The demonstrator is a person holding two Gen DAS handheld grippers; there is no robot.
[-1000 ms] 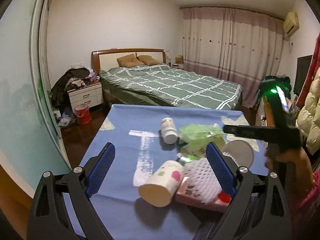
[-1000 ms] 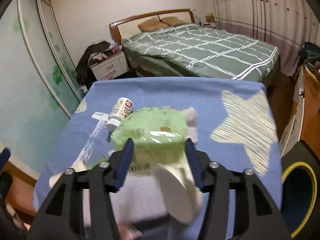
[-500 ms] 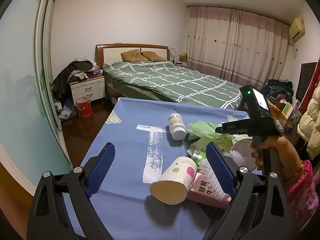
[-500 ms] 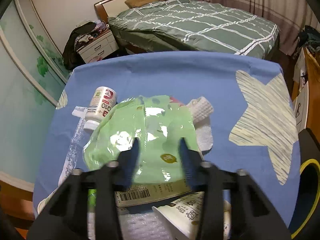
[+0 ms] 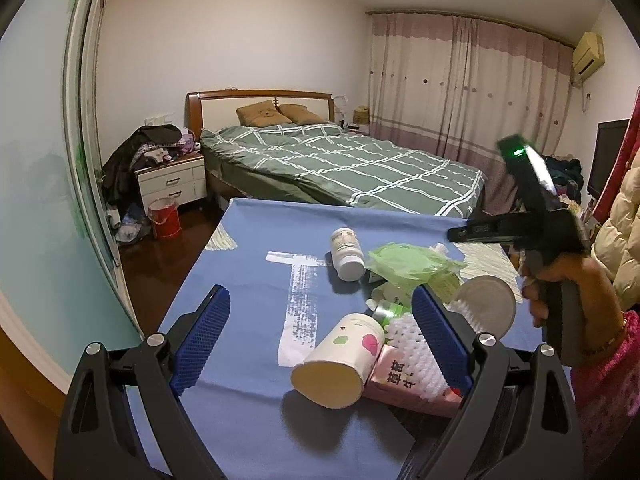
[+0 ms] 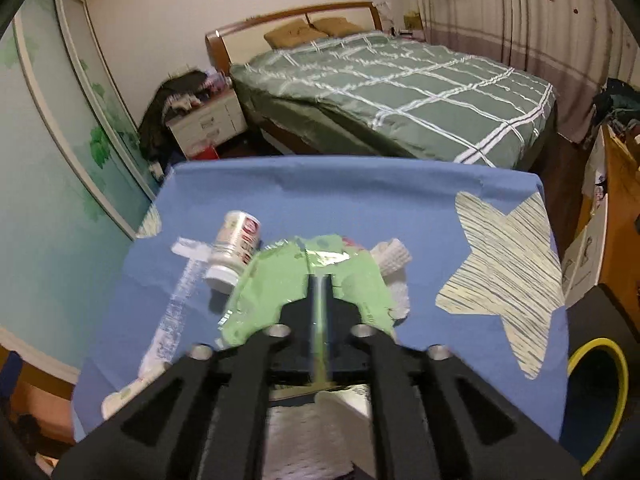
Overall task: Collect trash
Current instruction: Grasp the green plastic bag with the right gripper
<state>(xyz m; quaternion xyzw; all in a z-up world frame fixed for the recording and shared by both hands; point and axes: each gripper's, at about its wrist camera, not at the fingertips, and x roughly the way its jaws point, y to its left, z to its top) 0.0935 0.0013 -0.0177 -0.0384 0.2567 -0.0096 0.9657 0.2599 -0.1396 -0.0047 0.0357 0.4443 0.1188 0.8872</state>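
Trash lies in a pile on the blue tablecloth: a green plastic wrapper, a white pill bottle on its side, a tipped paper cup, a pink packet, white foam netting and a round white lid. My left gripper is open, low over the near table edge, with the cup between its fingers. My right gripper is shut on the green wrapper, with the pill bottle just left of it.
A black bin with a yellow rim stands on the floor right of the table. A bed with a green checked cover lies beyond the table. A nightstand and a red bucket are at the far left.
My right gripper has closed from open onto the green wrapper and pinched it up into a fold. The left gripper has stayed open and only shifted a little.
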